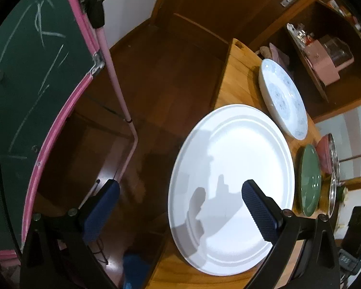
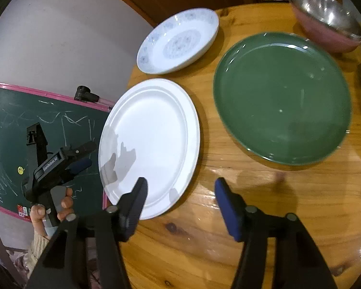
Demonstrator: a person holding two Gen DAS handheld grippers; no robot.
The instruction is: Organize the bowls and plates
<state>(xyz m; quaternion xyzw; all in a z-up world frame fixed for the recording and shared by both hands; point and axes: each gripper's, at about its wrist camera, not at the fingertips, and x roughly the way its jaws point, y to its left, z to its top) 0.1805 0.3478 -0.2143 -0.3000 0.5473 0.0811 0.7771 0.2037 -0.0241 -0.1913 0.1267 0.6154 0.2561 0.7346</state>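
Bare round wooden tabletop [image 2: 228, 252] at six o'clock; flat white plate [image 2: 151, 144] at nine, glossy green plate [image 2: 281, 96] at two block.

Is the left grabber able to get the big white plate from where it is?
Probably yes. The left gripper is open, with the white plate's near rim between its fingers. Nothing lies on the plate, and the green plate sits apart.

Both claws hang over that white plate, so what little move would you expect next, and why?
Probably the left gripper slides toward the white plate until its rim sits between the open jaws. That rim overhangs the table edge on that side, so it looks easy to pinch. The right gripper is open, holding nothing.
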